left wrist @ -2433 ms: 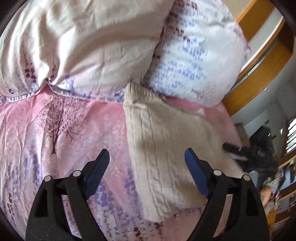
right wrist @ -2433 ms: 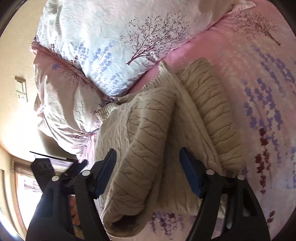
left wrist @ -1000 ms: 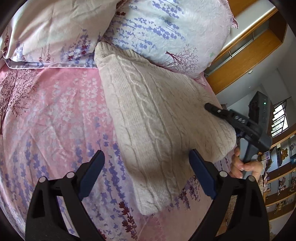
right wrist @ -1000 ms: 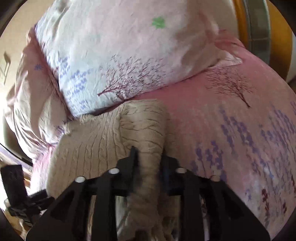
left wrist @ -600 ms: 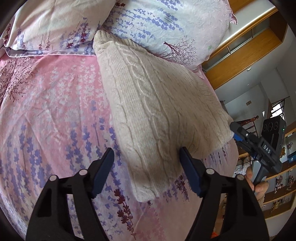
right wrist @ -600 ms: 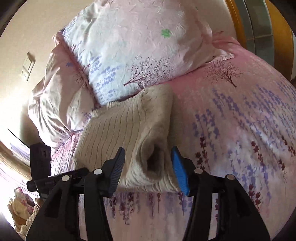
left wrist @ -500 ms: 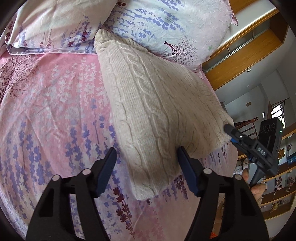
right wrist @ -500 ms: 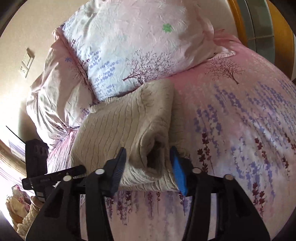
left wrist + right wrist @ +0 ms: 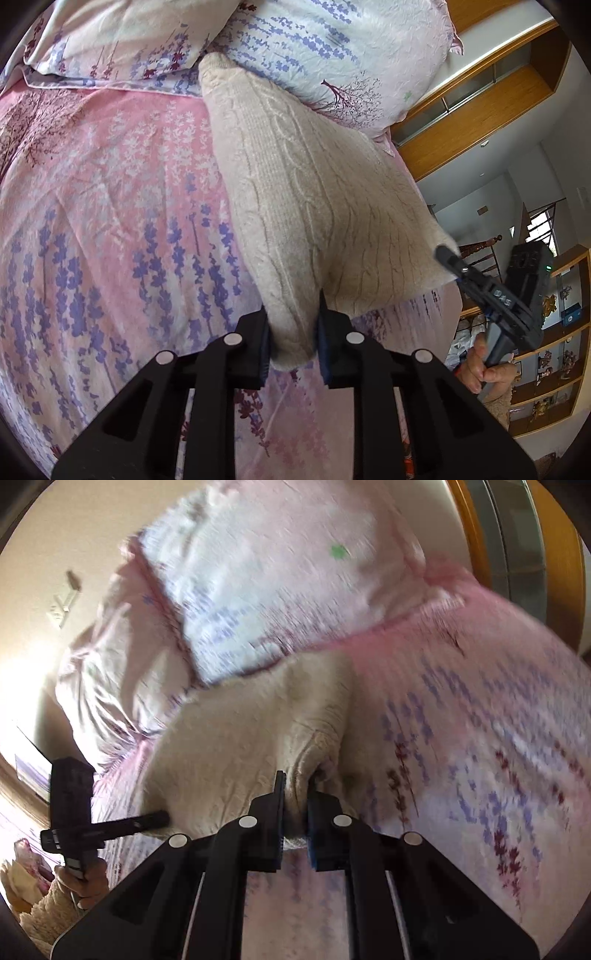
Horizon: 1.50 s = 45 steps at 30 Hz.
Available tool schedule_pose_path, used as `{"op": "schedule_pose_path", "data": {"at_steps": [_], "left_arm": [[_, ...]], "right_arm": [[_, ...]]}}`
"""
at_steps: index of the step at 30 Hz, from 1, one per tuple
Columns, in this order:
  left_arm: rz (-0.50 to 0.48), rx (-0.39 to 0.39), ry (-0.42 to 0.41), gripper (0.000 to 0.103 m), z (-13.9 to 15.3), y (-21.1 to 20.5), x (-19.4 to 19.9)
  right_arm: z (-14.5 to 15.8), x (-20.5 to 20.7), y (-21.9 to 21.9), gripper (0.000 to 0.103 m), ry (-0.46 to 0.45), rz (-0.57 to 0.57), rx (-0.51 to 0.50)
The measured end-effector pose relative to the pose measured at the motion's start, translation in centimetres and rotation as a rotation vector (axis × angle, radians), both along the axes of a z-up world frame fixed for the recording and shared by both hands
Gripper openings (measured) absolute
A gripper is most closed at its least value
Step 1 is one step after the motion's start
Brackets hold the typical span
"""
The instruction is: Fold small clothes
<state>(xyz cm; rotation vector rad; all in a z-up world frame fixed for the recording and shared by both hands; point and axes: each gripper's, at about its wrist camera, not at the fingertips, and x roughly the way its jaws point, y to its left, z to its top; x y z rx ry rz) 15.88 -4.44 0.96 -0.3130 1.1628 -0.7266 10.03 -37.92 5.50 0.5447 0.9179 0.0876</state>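
While its jaws are closing, the left gripper (image 9: 291,332) already has a near corner of the cream cable-knit sweater (image 9: 314,192) pinched between its blue pads, the knit bulging out between them. Over at the sweater's other near corner, the right gripper (image 9: 295,808) is clenched on a bunched fold of the same knit (image 9: 258,746), the fabric puckering where it is squeezed; that view is blurred.

From the two held corners the folded sweater stretches away across the pink bedspread (image 9: 110,192), which is printed with purple flower sprigs. Its far end touches the floral pillows (image 9: 314,48) at the head edge of the bed, one narrow corner tucked against the seam where the two pillows meet. The sweater lies toward the bed's side edge nearest the wooden shelving (image 9: 480,103).

Each camera catches the other tool at the frame's side, gripped by a hand (image 9: 487,373) (image 9: 86,882) beyond the bed's near edge.
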Motion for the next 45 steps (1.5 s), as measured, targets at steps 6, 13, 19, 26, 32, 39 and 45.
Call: {"op": "schedule_pose_path", "data": {"at_steps": [6,13,19,26,32,39,45], "left_arm": [[-0.005,0.022,-0.035,0.019,0.1,0.0,-0.7],[-0.007,0.043,-0.029,0.021,-0.7,-0.1,-0.8],[0.047,0.127,-0.134,0.07,1.7,1.0,-1.7],[0.135,0.266,-0.181,0.09,3.6,0.4,2.1],[0.193,0.324,-0.166,0.092,3.5,-1.8,5.8],[0.168,0.371,-0.198,0.092,3.5,-3.3,6.3],[0.161,0.359,-0.182,0.092,3.1,-3.5,6.6]], "right_arm": [[0.6,-0.3,-0.5,0.01,-0.033,-0.008,0.009],[-3.2,-0.3,-1.6,0.01,0.067,-0.039,0.064],[-1.4,-0.1,-3.2,0.043,0.072,-0.072,0.136],[-0.8,4.8,-6.0,0.058,0.075,-0.15,0.217],[-2.3,10.6,-6.2,0.058,0.141,-0.146,0.188],[-3.6,12.5,-4.8,0.02,0.16,-0.081,0.176],[-1.3,12.3,-4.3,0.01,0.055,-0.097,0.111]]}}
